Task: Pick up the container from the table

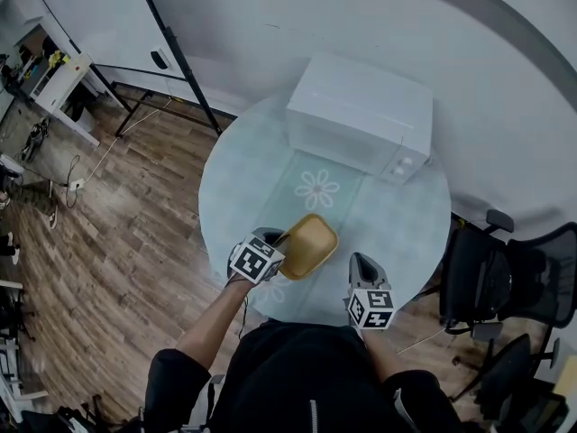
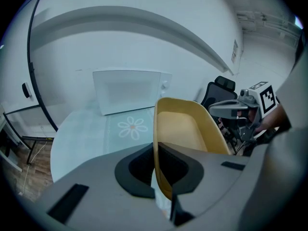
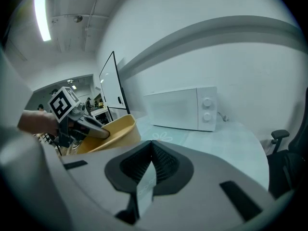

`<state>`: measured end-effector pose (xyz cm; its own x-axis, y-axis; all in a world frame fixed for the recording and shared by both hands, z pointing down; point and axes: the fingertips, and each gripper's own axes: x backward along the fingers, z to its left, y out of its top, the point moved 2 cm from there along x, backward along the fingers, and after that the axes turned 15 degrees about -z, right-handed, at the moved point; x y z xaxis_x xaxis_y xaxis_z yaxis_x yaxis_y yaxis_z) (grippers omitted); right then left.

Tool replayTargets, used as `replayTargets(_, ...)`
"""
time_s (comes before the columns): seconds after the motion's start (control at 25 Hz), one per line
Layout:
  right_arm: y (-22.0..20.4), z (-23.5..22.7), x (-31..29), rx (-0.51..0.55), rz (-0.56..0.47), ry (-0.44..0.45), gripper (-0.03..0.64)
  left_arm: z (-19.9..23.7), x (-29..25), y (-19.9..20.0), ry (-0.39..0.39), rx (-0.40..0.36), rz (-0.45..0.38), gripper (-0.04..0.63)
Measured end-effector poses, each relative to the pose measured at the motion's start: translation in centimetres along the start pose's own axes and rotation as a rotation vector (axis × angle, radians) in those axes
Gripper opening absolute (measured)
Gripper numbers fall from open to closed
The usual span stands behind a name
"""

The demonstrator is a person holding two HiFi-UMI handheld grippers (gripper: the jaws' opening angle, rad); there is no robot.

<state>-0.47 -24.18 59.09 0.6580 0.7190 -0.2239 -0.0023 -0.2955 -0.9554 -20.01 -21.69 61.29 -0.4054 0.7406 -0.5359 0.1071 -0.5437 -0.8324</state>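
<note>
A shallow yellow container (image 1: 313,246) hangs tilted over the near part of the round table (image 1: 236,180). My left gripper (image 1: 285,239) is shut on its near rim. In the left gripper view the container's rim (image 2: 156,143) runs upright between the closed jaws of the left gripper (image 2: 157,177). My right gripper (image 1: 360,260) is at the table's front edge, to the right of the container and apart from it. Its jaws stand together with nothing between them. In the right gripper view the container (image 3: 109,133) and the left gripper (image 3: 96,127) show at the left, ahead of the right gripper (image 3: 150,154).
A white microwave (image 1: 361,115) stands at the back of the table, with a flower-print mat (image 1: 316,189) in front of it. Black office chairs (image 1: 505,282) stand to the right of the table. A whiteboard on a black stand (image 1: 135,25) is at the far left.
</note>
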Motion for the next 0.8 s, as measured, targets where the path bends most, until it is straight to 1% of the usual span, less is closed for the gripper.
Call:
replayTargets(0.24, -0.1, 0.7, 0.1, 0.004, 0.009, 0.012, 0.023, -0.2, 0.6, -1.0, 0.004, 0.016, 0.006, 0.017)
replayTargets(0.8, -0.4, 1.0, 0.1, -0.002, 0.019, -0.002, 0.023, 0.2, 0.2, -1.6, -0.018, 0.018, 0.020, 0.017)
